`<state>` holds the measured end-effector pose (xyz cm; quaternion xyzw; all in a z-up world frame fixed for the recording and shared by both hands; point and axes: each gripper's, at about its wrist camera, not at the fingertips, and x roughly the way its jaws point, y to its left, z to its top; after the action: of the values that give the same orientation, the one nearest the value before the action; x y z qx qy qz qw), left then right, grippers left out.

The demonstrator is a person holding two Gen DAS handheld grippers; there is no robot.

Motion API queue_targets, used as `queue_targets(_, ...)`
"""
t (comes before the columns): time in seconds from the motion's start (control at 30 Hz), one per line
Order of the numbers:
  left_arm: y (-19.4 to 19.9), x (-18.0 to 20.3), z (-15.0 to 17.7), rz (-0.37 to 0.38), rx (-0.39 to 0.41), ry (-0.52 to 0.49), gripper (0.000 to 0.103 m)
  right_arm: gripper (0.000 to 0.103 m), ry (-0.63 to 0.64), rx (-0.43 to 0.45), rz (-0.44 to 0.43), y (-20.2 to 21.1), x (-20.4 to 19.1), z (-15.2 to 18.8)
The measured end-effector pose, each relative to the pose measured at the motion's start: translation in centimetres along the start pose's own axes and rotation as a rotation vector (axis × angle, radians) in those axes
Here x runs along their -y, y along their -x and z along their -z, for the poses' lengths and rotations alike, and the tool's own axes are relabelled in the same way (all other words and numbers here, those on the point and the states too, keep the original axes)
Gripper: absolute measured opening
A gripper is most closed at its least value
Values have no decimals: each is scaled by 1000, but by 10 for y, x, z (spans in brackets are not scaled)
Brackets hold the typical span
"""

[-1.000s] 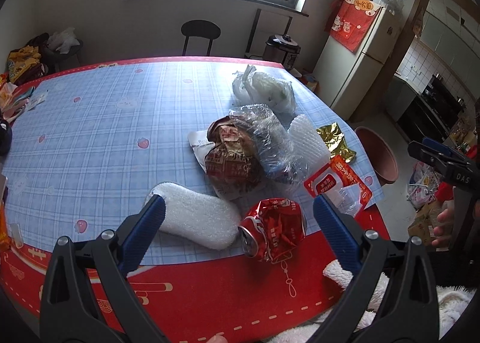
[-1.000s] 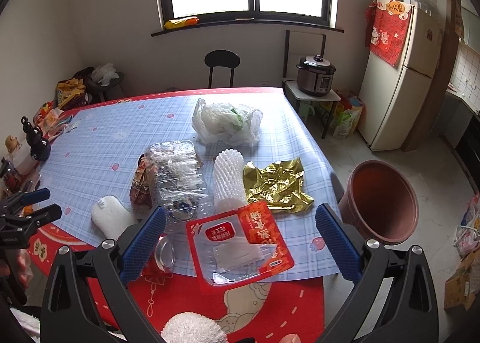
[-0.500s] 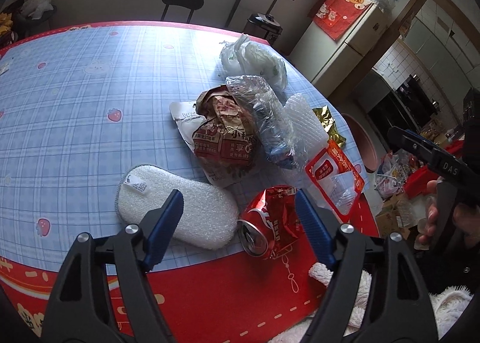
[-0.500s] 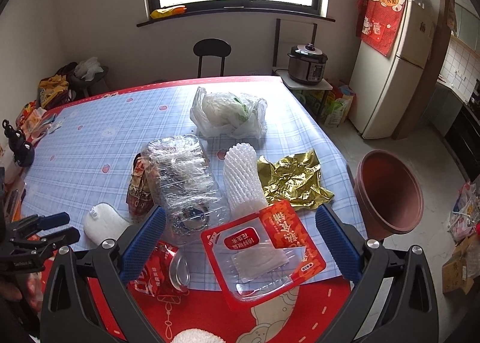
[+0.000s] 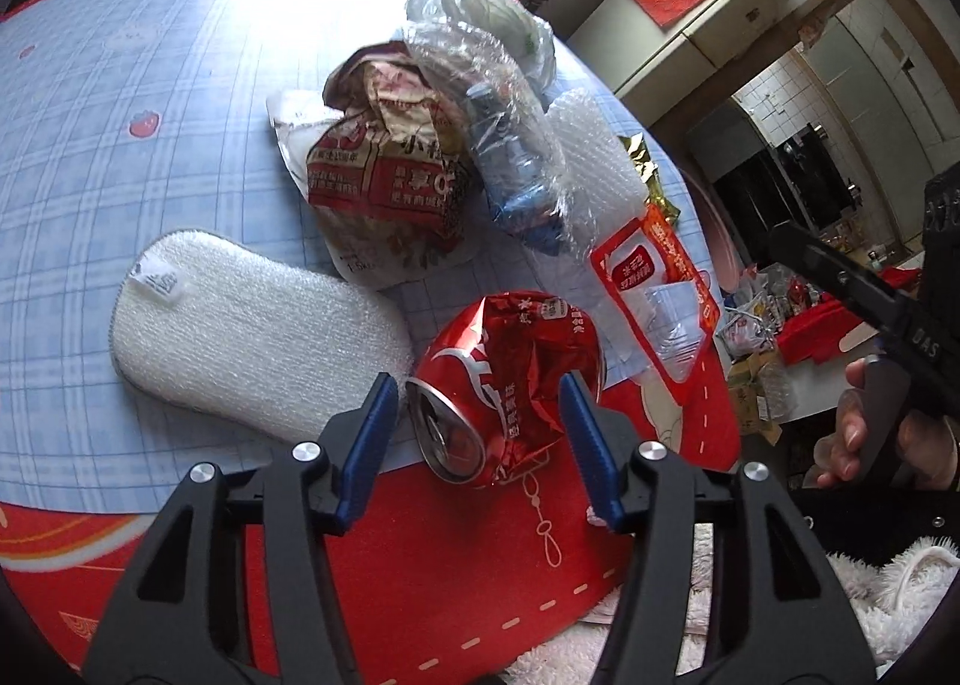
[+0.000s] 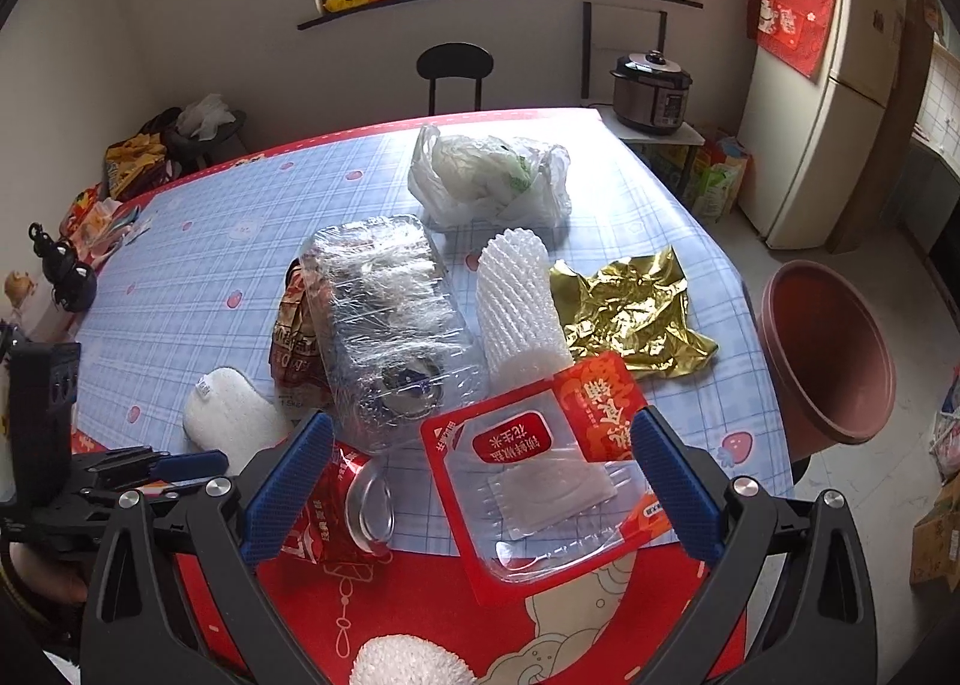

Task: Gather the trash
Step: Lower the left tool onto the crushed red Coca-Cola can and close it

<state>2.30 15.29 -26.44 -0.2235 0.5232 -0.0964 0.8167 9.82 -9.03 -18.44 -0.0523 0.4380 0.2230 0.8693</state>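
A crushed red soda can [image 5: 510, 379] lies on its side near the table's front edge; it also shows in the right wrist view [image 6: 342, 511]. My left gripper [image 5: 480, 415] is open with its blue fingers on either side of the can, apart from it. My right gripper [image 6: 480, 475] is open and empty, hovering above a red and clear plastic tray [image 6: 552, 475]. Other trash lies behind: a white foam pad [image 5: 252, 325], a red-brown crumpled bag [image 5: 390, 169], a clear plastic wrap bundle [image 6: 384, 319], a white foam net [image 6: 519, 301], gold foil [image 6: 630, 313] and a white plastic bag [image 6: 486, 181].
A brown plastic bin [image 6: 828, 349] stands on the floor right of the table. A black stool [image 6: 455, 67], a rice cooker [image 6: 651, 91] and a fridge [image 6: 822, 103] stand beyond the table. Clutter sits at the table's far left edge [image 6: 66, 271].
My left gripper has moved forward and down to the soda can and its fingers have narrowed around it. My right gripper has shifted slightly closer to the plastic tray.
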Motion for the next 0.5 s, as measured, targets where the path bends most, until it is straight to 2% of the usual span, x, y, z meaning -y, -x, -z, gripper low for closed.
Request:
queue_targets(0.13, -18, 2, 2, -46, -28, 56, 47, 98, -2, 8, -37, -6, 15, -4)
queue_targets(0.2, -19, 5, 4, -81, -31, 77, 46, 98, -10, -15, -50, -9, 23, -1)
queue_targets(0.5, -34, 16, 12, -133, -51, 97, 44, 98, -19, -40, -98, -19, 39, 4)
